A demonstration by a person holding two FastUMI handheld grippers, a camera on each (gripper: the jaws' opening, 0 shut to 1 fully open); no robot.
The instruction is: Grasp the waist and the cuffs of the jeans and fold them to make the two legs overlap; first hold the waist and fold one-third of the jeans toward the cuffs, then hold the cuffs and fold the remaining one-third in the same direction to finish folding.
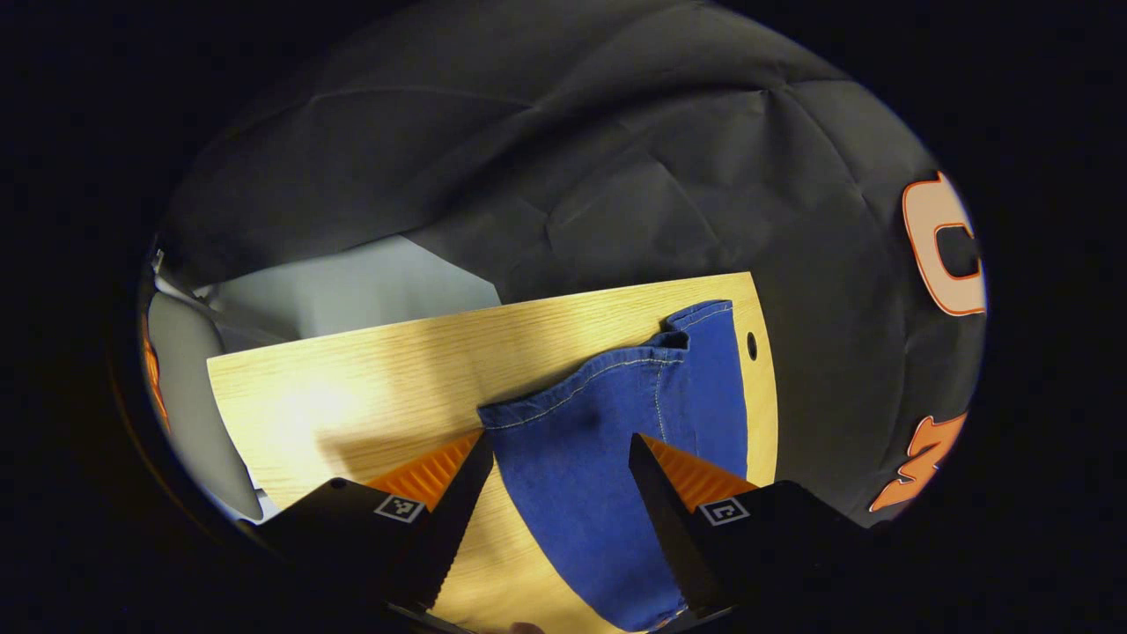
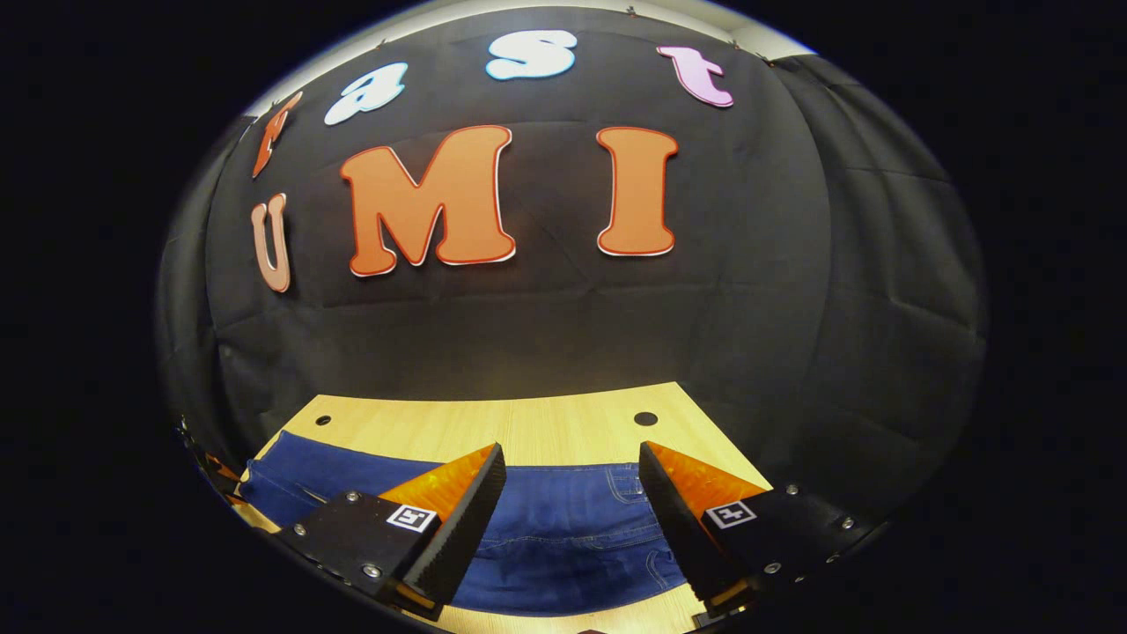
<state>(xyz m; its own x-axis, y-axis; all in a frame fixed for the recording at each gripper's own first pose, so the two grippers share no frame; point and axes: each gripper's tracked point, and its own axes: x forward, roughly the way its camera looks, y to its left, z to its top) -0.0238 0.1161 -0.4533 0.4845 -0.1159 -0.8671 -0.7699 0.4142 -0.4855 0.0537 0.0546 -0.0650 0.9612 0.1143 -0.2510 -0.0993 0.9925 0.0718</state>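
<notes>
Your left claw (image 1: 559,458) hangs spread wide over the cuff end of the jeans (image 1: 607,423), nothing between its fingers. In the left gripper view the stitched hem runs across just past the fingertips, and the leg lies flat on the wooden surface (image 1: 352,379), its far corner reaching toward the edge near a small round hole (image 1: 752,345). That hem looks a little rumpled, so come down square on it and take both layers if two are stacked there; I cannot tell from here whether one leg or two lie under you.

Now across to your right claw (image 2: 572,471). It too is wide open and holds nothing, poised above the upper part of the jeans (image 2: 563,528), where pocket stitching shows between the fingers in the right gripper view. The cloth stretches off to the left along the surface (image 2: 528,427), with bare wood beyond it up to the booth wall.

My read: you are at the first grasp, legs not yet overlapped. Drop both claws together, pinch right at the edge of the cloth rather than mid-panel, and lift evenly so the denim does not twist between your hands.
</notes>
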